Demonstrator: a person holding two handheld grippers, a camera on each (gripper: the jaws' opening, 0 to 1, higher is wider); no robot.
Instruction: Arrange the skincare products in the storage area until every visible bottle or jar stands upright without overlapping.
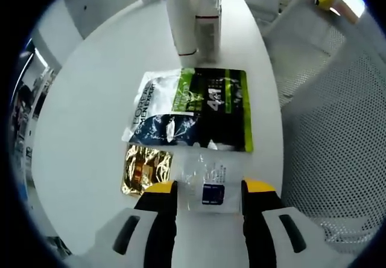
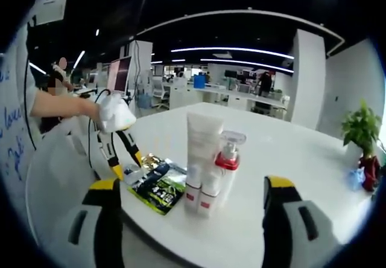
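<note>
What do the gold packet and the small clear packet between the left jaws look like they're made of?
Gold packet: looks like metallic foil, with crinkled, mirror-like glints. Clear packet: probably thin transparent plastic film, glossy, the white table showing through around its blue label. It lies between the left hand-held gripper jaws.

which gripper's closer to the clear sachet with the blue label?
Left. The left gripper has its jaws on either side of the clear sachet, beside the gold packet. The right gripper is open, back across the table behind the white tube.
</note>
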